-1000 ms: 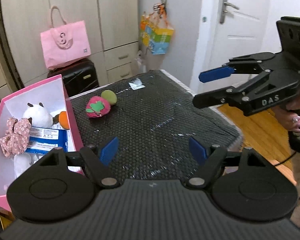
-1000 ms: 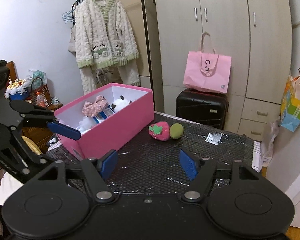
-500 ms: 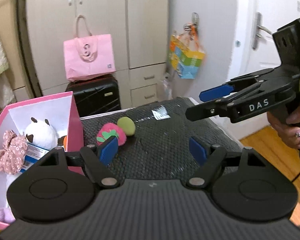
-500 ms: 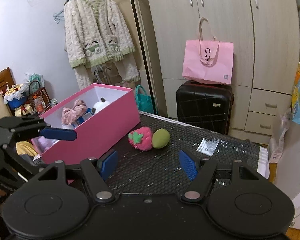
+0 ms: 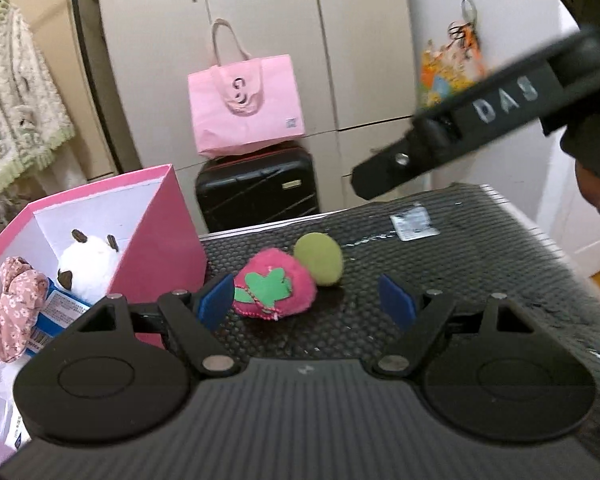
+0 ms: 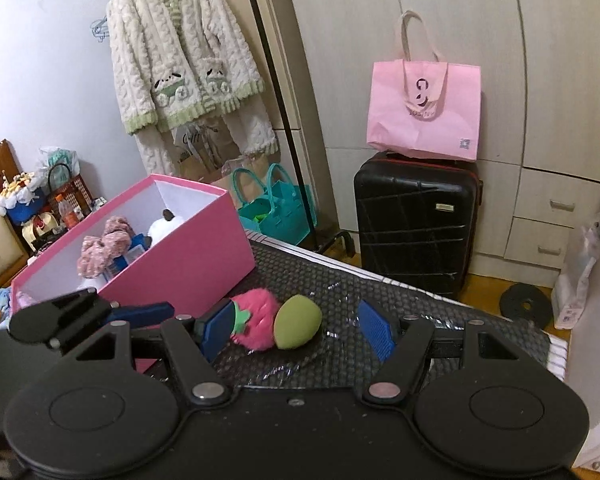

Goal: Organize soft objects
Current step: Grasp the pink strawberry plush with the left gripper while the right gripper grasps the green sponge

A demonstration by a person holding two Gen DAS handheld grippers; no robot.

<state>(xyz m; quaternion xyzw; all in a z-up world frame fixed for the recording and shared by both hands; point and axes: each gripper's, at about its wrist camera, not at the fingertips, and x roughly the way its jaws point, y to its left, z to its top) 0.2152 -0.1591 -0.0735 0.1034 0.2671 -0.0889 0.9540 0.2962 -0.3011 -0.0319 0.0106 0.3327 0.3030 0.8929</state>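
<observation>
My left hand-held gripper (image 5: 306,306) is spread wide and grips nothing, angled down at the pink strawberry plush (image 5: 275,287), which lies on the counter (image 5: 480,256) touching the green sponge (image 5: 319,258), near the pink box (image 5: 168,236). My right hand-held gripper (image 6: 296,328) is equally wide and empty, both toys just ahead of its pads
</observation>
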